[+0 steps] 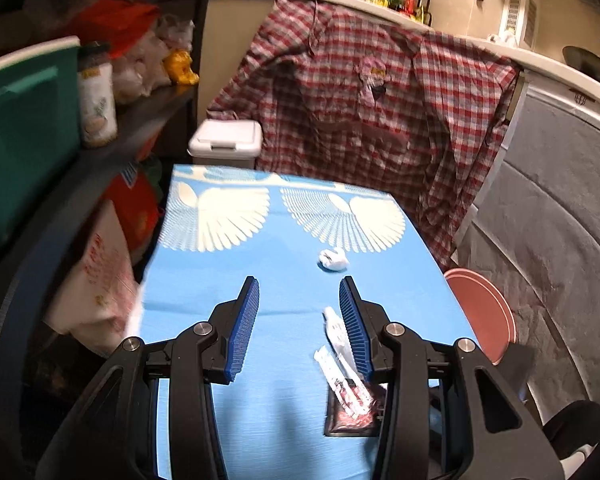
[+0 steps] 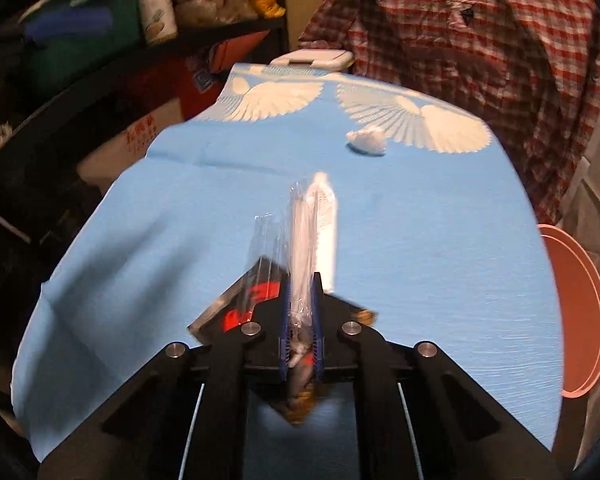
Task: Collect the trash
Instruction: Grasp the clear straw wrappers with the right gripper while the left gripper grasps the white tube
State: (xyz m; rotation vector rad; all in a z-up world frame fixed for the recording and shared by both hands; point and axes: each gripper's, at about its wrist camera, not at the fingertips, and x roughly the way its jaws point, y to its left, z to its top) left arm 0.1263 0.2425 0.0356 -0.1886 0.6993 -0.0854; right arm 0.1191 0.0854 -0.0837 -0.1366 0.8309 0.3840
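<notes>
1. Blue cloth (image 2: 440, 260) covers the whole bench, and it is loose and creased on my left. If I drag either claw low across it, I expect it to bunch up and carry the remaining trash towards the edge.
2. White lidded bin (image 1: 225, 139) stands beyond the far end of the bench with its lid down. I judge that to be the drop point; arriving with both claws busy would leave nothing free to lift the lid.
3. Dark red-printed packet (image 2: 244, 300) lies directly under my right claw (image 2: 301, 312). A lift could snag it and flick it off the bench.
4. Crumpled white wad (image 2: 367, 141) sits far up the bench near the shell pattern, well apart from both claws. It looks light enough to roll away from a careless nudge.
5. Clear plastic wrapper (image 2: 304, 240) is pinched in my right claw, the jaws nearly closed on it, most of it sticking out ahead. The slippery film may slide free if I swing fast.
6. My left claw (image 1: 299, 322) hangs half open and empty above the bench, its right pad just beside a white sachet (image 1: 334, 326), which it could knock aside.
</notes>
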